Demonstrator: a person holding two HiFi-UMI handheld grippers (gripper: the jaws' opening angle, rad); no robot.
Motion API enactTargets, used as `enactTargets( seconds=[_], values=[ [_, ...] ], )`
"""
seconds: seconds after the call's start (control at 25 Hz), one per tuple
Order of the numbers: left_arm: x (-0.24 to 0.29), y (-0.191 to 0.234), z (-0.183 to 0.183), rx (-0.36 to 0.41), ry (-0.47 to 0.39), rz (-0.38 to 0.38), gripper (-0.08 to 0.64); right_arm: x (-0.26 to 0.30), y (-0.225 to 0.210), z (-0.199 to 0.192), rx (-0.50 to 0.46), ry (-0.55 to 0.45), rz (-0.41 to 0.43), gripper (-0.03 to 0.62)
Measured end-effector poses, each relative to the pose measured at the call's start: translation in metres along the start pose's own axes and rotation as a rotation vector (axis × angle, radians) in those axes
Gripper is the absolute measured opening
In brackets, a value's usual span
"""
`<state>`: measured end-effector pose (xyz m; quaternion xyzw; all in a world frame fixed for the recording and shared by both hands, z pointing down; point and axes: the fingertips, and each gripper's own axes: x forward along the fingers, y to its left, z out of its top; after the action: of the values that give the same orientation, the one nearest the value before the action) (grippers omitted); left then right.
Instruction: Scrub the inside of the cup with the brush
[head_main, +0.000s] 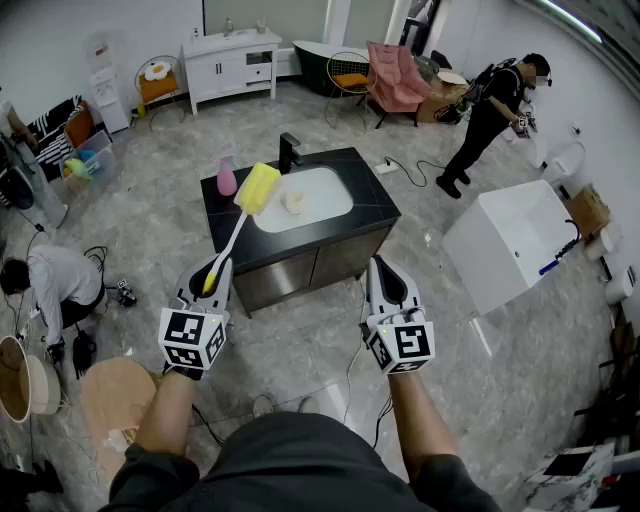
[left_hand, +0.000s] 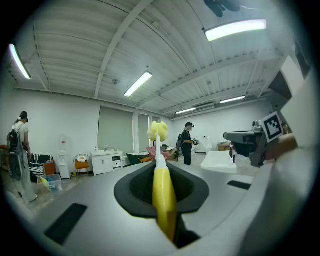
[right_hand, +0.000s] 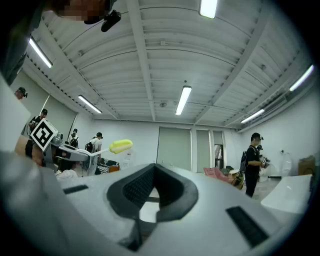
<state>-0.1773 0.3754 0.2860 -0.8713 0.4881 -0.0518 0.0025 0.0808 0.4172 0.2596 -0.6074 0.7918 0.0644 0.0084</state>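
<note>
My left gripper is shut on the yellow handle of a brush. The brush's yellow sponge head points up and away towards the sink. In the left gripper view the handle stands pinched between the jaws and the head rises beyond them. My right gripper is shut with nothing in it, held level with the left one in front of the cabinet. A small pale thing, too small to tell whether it is the cup, lies in the white basin.
A black-topped sink cabinet stands ahead with a black faucet and a pink bottle. A white tub stands at the right. One person crouches at the left, another stands at the back right. Cables lie on the floor.
</note>
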Motion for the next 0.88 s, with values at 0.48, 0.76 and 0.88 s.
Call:
enactTargets(
  seconds=[0.48, 0.76, 0.88],
  values=[
    [0.007, -0.006, -0.002, 0.006, 0.012, 0.009, 0.031, 0.001, -0.009, -0.001, 0.014, -0.02, 0.014, 0.0],
    [0.021, -0.017, -0.003, 0.018, 0.03, 0.027, 0.031, 0.012, -0.02, -0.006, 0.01, -0.029, 0.057, 0.0],
    [0.026, -0.027, -0.009, 0.018, 0.039, 0.042, 0.031, 0.015, -0.027, -0.012, -0.007, -0.031, 0.086, 0.0]
  ],
)
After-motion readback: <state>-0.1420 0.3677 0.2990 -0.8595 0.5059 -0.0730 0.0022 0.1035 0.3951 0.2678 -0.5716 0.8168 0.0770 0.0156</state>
